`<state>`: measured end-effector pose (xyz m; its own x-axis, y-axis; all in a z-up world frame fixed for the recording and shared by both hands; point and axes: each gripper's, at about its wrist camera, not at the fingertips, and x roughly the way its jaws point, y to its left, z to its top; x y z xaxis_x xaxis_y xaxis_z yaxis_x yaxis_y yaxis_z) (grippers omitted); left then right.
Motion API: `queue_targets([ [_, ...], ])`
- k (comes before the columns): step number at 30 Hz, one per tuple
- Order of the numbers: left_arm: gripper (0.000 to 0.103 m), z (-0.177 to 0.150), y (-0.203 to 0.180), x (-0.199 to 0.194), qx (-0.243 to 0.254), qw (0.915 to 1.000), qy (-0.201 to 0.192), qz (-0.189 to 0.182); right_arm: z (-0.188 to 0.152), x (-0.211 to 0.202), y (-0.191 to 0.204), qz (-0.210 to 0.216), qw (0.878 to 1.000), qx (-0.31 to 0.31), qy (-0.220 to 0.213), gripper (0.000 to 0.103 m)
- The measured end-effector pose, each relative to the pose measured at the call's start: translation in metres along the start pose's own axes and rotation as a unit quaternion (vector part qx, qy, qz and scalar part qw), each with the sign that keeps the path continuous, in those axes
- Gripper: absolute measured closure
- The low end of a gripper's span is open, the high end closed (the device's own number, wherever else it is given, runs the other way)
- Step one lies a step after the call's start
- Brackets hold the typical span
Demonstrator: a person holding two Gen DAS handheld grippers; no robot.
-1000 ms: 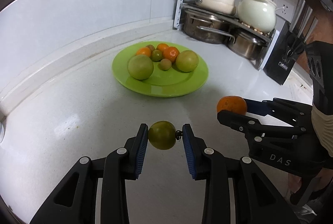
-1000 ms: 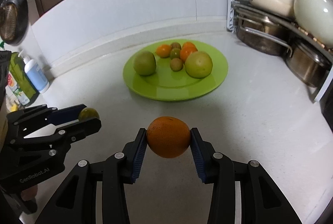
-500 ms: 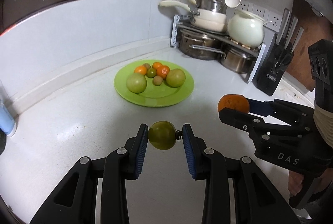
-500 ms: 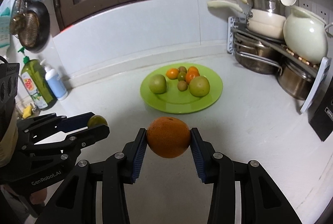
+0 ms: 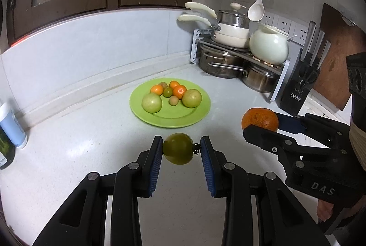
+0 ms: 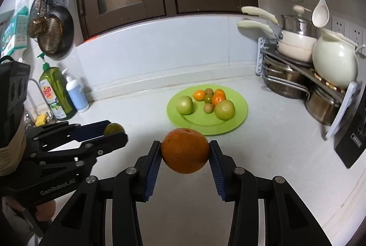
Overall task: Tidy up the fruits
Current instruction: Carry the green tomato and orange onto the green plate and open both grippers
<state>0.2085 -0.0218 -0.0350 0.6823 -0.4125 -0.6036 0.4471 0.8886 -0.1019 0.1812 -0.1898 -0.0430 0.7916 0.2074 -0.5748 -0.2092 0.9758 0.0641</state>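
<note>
My left gripper (image 5: 180, 150) is shut on a green tomato (image 5: 178, 148) and holds it above the white counter, short of the green plate (image 5: 199, 113). My right gripper (image 6: 184, 151) is shut on an orange (image 6: 184, 150), also above the counter short of the plate (image 6: 240, 118). The plate holds several fruits: two large green ones (image 5: 152, 102) (image 5: 191, 98), small oranges (image 5: 179, 91) and small brownish ones. The right gripper with its orange (image 5: 260, 119) shows at the right of the left wrist view. The left gripper with its tomato (image 6: 113, 128) shows at the left of the right wrist view.
A pot rack (image 5: 240, 56) with pans and a white kettle (image 5: 268, 44) stands at the back right, a knife block (image 5: 302, 86) beside it. Soap bottles (image 6: 57, 95) stand at the far left by the wall. A ladle (image 6: 320, 10) hangs above.
Both grippers have pulled back and risen away from the plate, which now looks smaller and farther. Each still holds its fruit.
</note>
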Motion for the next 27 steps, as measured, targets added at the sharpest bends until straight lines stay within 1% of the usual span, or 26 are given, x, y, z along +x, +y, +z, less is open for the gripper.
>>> queue_targets([
  [11,0.069,0.017,-0.007,-0.001,0.011,0.9997,-0.017,0.012,0.014,-0.011,-0.013,-0.006,1.0,0.004,-0.028,0.061],
  [18,0.069,0.038,-0.007,0.007,0.022,0.9991,-0.03,0.021,0.032,-0.001,-0.025,-0.012,0.999,0.008,-0.038,0.061],
  [27,0.069,0.074,0.002,0.03,0.02,0.9987,-0.038,0.028,0.062,0.022,-0.037,-0.022,0.999,-0.003,-0.044,0.061],
])
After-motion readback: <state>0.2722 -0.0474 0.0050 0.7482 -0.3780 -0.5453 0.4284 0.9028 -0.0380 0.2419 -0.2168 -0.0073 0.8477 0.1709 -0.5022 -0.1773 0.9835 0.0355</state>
